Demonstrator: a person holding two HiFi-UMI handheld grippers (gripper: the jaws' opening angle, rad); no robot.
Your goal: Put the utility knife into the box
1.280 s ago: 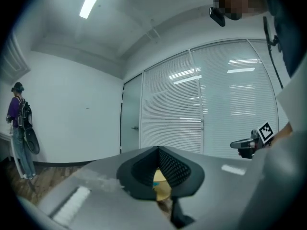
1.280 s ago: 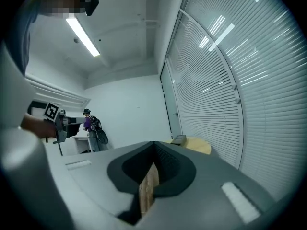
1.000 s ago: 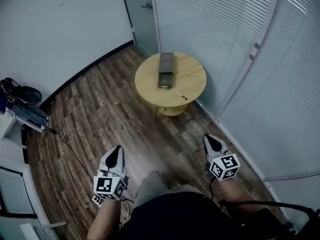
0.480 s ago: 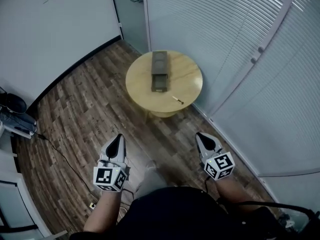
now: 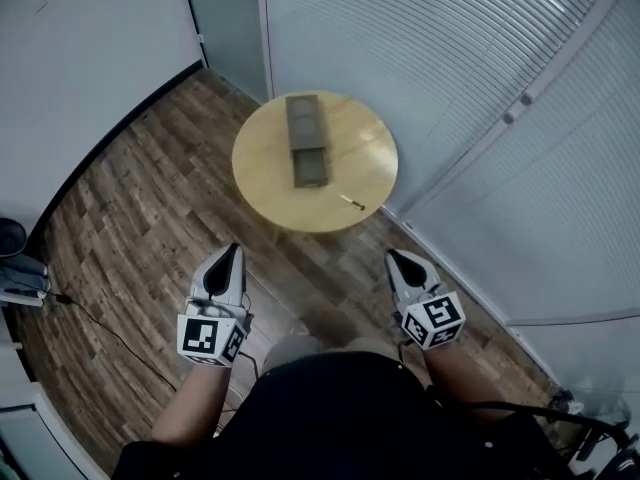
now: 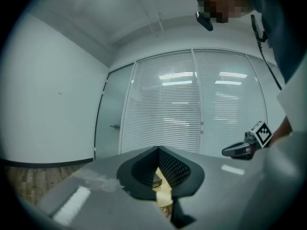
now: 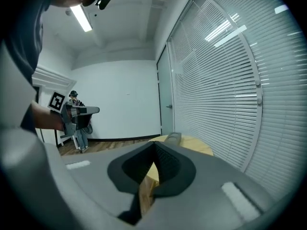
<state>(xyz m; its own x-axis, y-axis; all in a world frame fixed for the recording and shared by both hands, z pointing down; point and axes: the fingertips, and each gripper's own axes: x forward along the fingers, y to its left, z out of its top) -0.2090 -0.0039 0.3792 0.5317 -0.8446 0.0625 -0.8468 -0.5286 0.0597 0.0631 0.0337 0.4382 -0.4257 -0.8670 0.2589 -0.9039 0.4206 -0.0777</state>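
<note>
A round wooden table [image 5: 350,148] stands ahead on the plank floor. On it lies a long dark open box [image 5: 305,138], and a small utility knife [image 5: 352,203] rests near the table's front right edge. My left gripper [image 5: 234,251] and right gripper [image 5: 392,257] are held level over the floor, short of the table, both shut with nothing in them. In the left gripper view the jaws [image 6: 157,150] meet, with the table top showing below them. The right gripper view shows shut jaws [image 7: 154,145] and the box [image 7: 172,137] on the table [image 7: 196,145] beyond.
A curved wall of white blinds [image 5: 480,78] runs close behind and to the right of the table. A glass door [image 5: 225,8] is at the back and a white wall [image 5: 80,58] on the left. A cable [image 5: 70,303] and dark gear [image 5: 10,238] lie at the far left.
I have walked toward the table, which now sits lower and nearer in the head view. Both grippers came forward with me and stayed shut. The gear at the left has slid out of view.
</note>
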